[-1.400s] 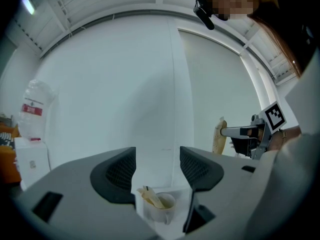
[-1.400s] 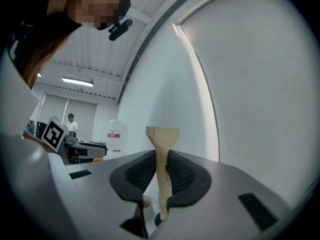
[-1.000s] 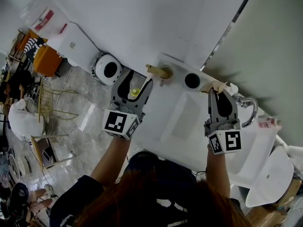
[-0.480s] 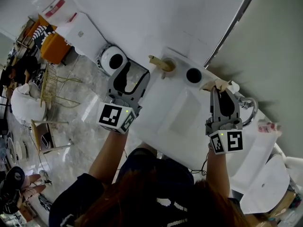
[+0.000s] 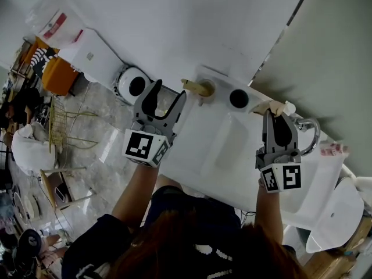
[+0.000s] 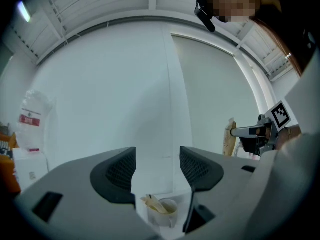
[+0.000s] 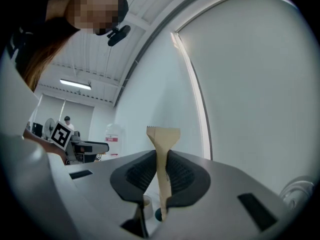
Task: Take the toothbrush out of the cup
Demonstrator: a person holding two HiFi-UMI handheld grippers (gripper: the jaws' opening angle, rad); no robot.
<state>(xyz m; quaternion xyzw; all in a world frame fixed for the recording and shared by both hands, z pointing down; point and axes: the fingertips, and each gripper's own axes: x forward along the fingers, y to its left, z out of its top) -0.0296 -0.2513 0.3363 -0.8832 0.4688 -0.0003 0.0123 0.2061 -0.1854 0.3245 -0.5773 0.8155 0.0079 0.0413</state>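
Since the earlier frames the left gripper (image 5: 169, 92) swung out and back; the right one held station. The tan paper-wrapped toothbrush (image 7: 161, 154) stands upright, clear of the dark-mouthed cup (image 5: 238, 99), clamped in the right gripper (image 7: 160, 171) near the chrome tap (image 5: 311, 132). The left jaws are apart and empty, facing the white cup (image 6: 167, 213) that holds a second brush (image 6: 154, 204). Risks: the thin wrapper could pivot or slip in the pads, and a left jaw could tip that cup.

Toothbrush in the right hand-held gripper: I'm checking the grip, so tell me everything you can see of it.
The toothbrush looks sealed in a flat tan paper sleeve, narrow along its length, flaring at the top into a wide saw-toothed edge. It stands upright, clamped near mid-length between the dark ribbed jaws of the right hand-held gripper. Nothing else is seen touching it.
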